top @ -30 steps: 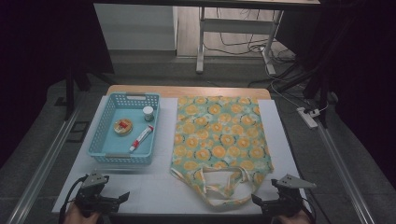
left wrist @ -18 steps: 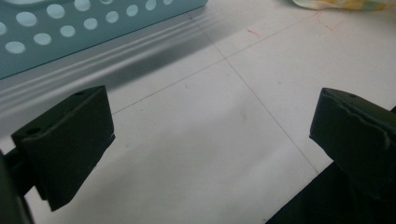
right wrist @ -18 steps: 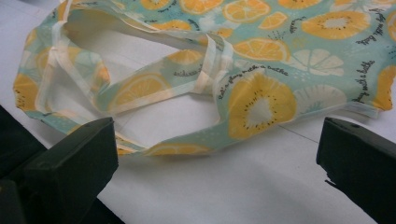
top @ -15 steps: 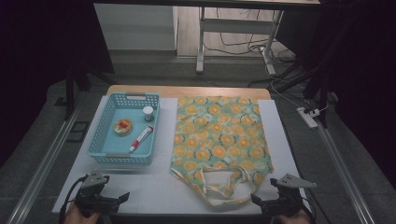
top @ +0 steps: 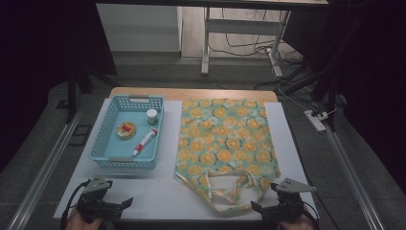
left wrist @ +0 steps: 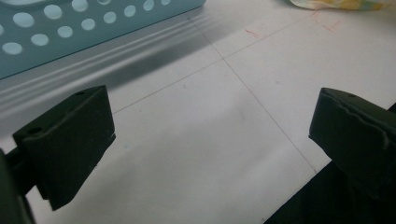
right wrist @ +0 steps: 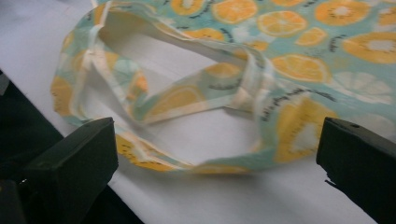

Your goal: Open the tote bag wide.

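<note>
At the near edge of the worktop [top: 158, 194], the left hand-held gripper [top: 125, 204] rests with jaws spread wide over bare white surface, grasping nothing. The right hand-held gripper [top: 257, 208] is likewise released, its jaws either side of the looped handles [right wrist: 154, 100] of the orange-print tote bag [top: 224, 139], which lies flat beyond. Farther left sits a blue basket [top: 106, 143] holding a tube [top: 144, 142], a round tin [top: 127, 130] and a small jar [top: 152, 116]

Orange-slice-print teal bag [top: 222, 139], blue basket [top: 103, 148]
</note>
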Motion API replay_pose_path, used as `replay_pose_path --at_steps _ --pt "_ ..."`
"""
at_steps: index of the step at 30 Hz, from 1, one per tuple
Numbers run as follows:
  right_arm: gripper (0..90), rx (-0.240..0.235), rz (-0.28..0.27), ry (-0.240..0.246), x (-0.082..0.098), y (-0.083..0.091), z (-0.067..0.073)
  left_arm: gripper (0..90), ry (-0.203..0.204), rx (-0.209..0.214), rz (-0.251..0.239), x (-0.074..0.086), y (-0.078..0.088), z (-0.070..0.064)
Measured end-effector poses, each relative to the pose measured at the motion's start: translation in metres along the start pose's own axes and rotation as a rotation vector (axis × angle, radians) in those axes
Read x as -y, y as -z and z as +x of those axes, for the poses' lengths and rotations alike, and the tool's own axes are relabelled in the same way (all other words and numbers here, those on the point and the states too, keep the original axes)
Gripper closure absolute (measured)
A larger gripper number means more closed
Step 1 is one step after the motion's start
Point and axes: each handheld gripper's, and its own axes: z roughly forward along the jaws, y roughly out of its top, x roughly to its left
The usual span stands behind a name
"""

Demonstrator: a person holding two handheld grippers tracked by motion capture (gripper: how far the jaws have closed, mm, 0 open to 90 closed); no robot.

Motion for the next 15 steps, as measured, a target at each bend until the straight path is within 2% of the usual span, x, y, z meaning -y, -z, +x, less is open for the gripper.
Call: replay_pose_path --at_steps 12,15 --pt "0.0 -0.094 0.06 0.077 -0.006 -0.018 0.026 0.2 -0.001 0.002 0.0 0.0 0.0 0.0" --pt "0.0 -0.102 0.073 0.09 -0.007 -0.022 0.031 0.3 -0.002 0.003 0.0 0.0 0.0 0.0"
